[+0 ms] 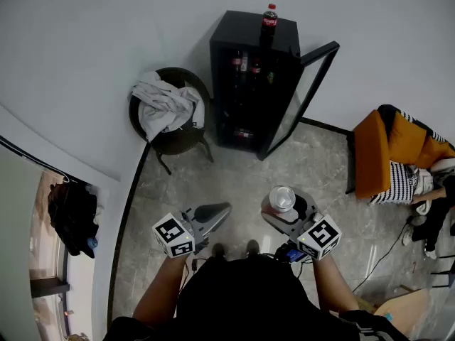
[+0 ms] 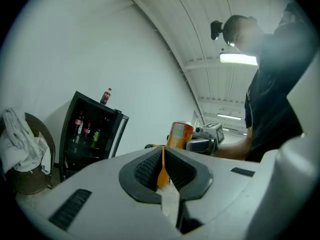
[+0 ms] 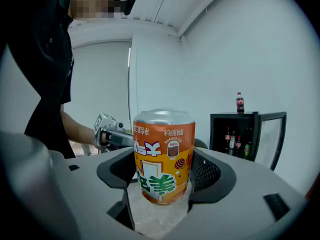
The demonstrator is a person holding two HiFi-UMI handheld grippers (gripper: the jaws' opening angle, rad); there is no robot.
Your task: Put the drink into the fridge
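An orange drink can (image 3: 164,156) with a silver end stands between the jaws of my right gripper (image 3: 164,176), which is shut on it. From above, the can (image 1: 282,198) and right gripper (image 1: 286,210) are held over the floor, well short of the fridge. The black fridge (image 1: 249,62) stands against the far wall, with its glass door (image 1: 311,89) swung open to the right and several bottles (image 1: 245,64) on its shelves. My left gripper (image 1: 222,212) is beside the right one, shut and holding nothing; its pads (image 2: 150,166) meet with only a thin slit between them.
A cola bottle (image 1: 269,16) stands on top of the fridge. A round chair with a grey cloth (image 1: 169,109) sits left of the fridge. An orange seat (image 1: 387,148) with striped fabric is at the right. Cables (image 1: 387,251) lie on the marble floor.
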